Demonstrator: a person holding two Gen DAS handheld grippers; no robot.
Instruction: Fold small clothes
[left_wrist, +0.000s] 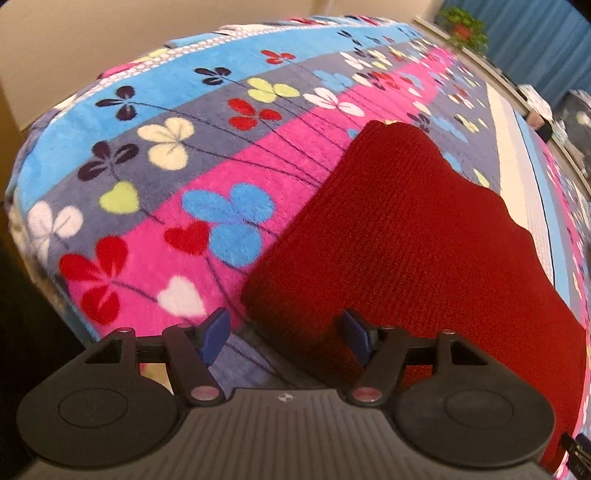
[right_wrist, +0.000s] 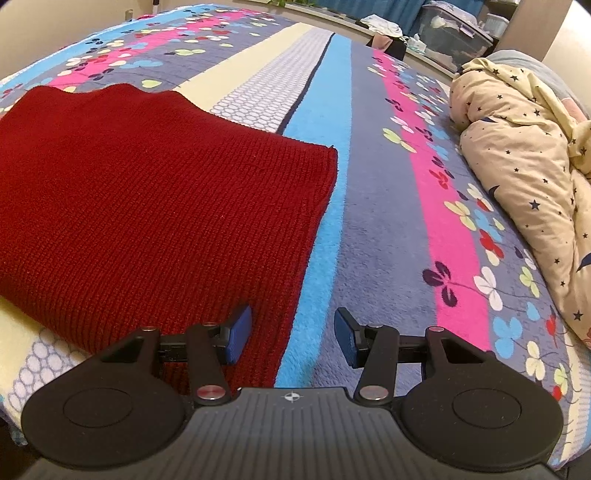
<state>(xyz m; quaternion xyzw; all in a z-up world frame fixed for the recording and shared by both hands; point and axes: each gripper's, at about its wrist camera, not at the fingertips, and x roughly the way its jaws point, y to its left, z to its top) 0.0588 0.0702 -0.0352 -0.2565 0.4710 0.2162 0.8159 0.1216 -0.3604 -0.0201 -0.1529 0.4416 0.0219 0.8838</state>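
I have both tools poised at the near edge of the red knit garment (left_wrist: 399, 236), which lies flat on the bed (left_wrist: 155, 206) over its flowered fleece blanket. The left hand-held gripper (left_wrist: 286, 334) has its jaws spread wide and holds nothing; the garment's near left corner sits just ahead, between the 2 blue pads (left_wrist: 214, 334). The right hand-held gripper (right_wrist: 291, 334) is likewise wide open and empty, with the garment's right edge running up ahead of its left pad.

I judge this to be the start of a fold: the piece looks laid out, possibly already doubled, since its near edge looks thick. My next move calls for closing on each near corner, catching every layer, then lifting and carrying them away from me toward the far edge.

Ahead of the left tool the blanket is open. To the right of the right tool a star-print quilt (right_wrist: 517, 155) is bunched, well apart from the garment, so I have room.
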